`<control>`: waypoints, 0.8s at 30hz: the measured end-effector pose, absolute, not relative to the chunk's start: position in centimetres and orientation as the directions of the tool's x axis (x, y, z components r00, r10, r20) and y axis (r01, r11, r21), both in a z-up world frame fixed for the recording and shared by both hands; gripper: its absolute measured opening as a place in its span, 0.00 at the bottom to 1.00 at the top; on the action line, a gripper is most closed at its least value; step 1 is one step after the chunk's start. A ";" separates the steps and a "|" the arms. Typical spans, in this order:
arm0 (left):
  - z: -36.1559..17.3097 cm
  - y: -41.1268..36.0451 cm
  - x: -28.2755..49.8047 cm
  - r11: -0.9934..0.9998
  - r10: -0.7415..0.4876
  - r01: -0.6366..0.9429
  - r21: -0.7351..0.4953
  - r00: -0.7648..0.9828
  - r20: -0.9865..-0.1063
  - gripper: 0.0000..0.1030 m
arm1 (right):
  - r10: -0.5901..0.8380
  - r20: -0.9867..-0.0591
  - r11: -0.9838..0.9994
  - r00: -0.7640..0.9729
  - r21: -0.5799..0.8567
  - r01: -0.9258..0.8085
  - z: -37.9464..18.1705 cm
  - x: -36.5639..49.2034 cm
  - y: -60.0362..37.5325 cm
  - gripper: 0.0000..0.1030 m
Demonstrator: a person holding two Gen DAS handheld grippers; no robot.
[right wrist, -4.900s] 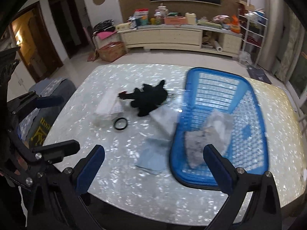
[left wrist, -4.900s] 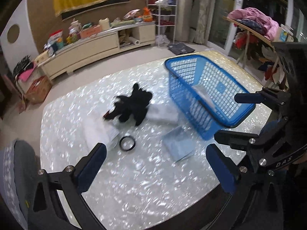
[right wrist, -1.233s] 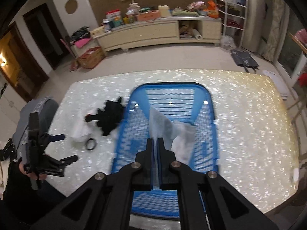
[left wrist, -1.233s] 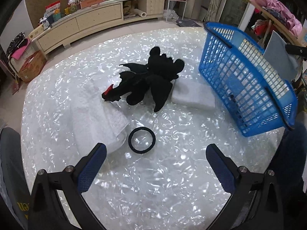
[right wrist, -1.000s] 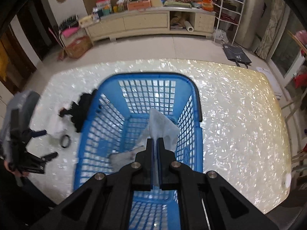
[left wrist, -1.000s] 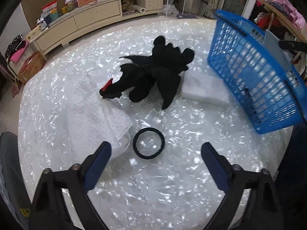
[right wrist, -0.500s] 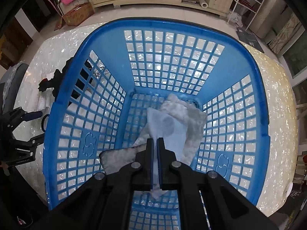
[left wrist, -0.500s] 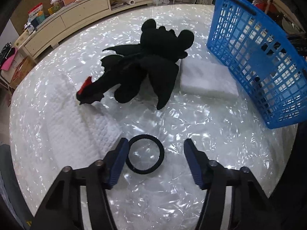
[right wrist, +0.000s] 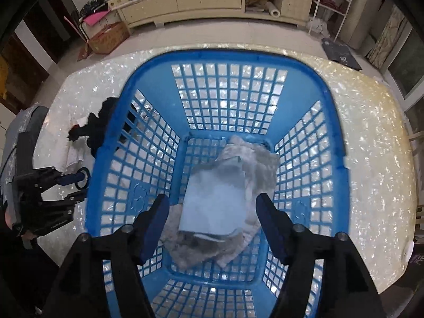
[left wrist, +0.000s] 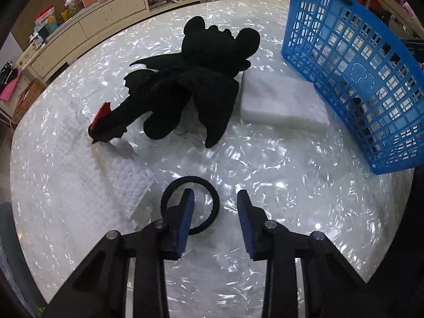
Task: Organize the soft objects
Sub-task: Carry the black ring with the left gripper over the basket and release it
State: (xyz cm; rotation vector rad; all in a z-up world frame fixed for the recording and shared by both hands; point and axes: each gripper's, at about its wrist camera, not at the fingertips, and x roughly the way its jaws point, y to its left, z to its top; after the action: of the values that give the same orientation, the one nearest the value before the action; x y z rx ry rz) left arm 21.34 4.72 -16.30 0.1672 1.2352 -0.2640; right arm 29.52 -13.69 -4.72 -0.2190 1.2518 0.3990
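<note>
Left gripper (left wrist: 214,213), closing astride the near rim of the thin, limp black elastic ring (left wrist: 190,204) on the pearly counter (left wrist: 278,164), not yet clamped; right gripper (right wrist: 212,213), opened, released the pale folded cloth (right wrist: 214,204) into the blue plastic lattice basket (right wrist: 336,143).

Setting: a lived-in home, a living room by the look of it.

- Long, low cream-coloured sideboard with drawers and open shelves (right wrist: 212,0) along the far wall, its top crowded with boxes, bottles and packets.
- White wire shelf rack (right wrist: 334,2) at the sideboard's right end, loaded with household odds and ends.
- Pale tiled floor (right wrist: 217,35), with a brown cardboard box (right wrist: 108,37) and a dark doormat (right wrist: 341,55) lying on it.
- Patterned curtain (right wrist: 389,34) beside a glazed door at the right.
- Glossy white shell-patterned desk (left wrist: 265,164) in the middle of the room.
- Blue plastic lattice laundry basket (right wrist: 334,143) on the desk, with folded cloths inside.
- Black plush toy dragon (left wrist: 190,84) lying on the desk.
</note>
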 end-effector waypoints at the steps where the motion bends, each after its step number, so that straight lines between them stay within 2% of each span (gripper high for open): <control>1: -16.2 4.5 21.2 0.956 -0.109 0.292 -0.016 0.305 -0.946 0.22 | 0.177 -0.947 0.912 0.267 0.056 -0.406 -4.2 29.2 -14.0 0.72; 2: -16.2 4.3 21.1 0.955 -0.113 0.295 -0.018 0.306 -0.945 0.15 | 0.183 -0.944 0.912 0.276 0.058 -0.405 -3.9 28.8 -14.2 0.74; 5: -16.0 3.9 20.7 0.953 -0.126 0.301 -0.029 0.308 -0.943 0.04 | 0.196 -0.930 0.914 0.310 0.058 -0.402 -2.6 27.3 -14.7 0.77; 13: -15.3 4.0 19.5 0.965 -0.130 0.261 -0.041 0.335 -0.933 0.03 | 0.204 -0.917 0.930 0.343 0.072 -0.361 -1.6 23.9 -17.6 0.82; 16: -13.2 3.6 18.4 0.964 -0.155 0.260 -0.058 0.368 -0.917 0.03 | 0.205 -0.914 0.934 0.350 0.077 -0.348 -1.4 23.1 -18.3 0.94; 20: -9.7 2.6 16.9 0.958 -0.187 0.276 -0.072 0.418 -0.889 0.03 | 0.204 -0.909 0.942 0.363 0.081 -0.326 -1.1 22.6 -19.6 0.94; 22: -7.9 1.9 16.3 0.955 -0.202 0.288 -0.076 0.438 -0.876 0.03 | 0.219 -0.902 0.943 0.372 0.097 -0.319 -0.9 22.2 -20.2 1.00; 24: -6.1 0.9 15.8 0.950 -0.216 0.302 -0.078 0.456 -0.863 0.03 | 0.204 -0.898 0.948 0.391 0.081 -0.309 -0.6 21.9 -20.6 1.00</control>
State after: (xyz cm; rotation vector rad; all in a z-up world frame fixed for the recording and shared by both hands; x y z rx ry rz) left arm 15.77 0.93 -6.13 0.0903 1.0503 -0.3196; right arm 21.88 -20.55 -0.60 -0.1042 1.1235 0.3266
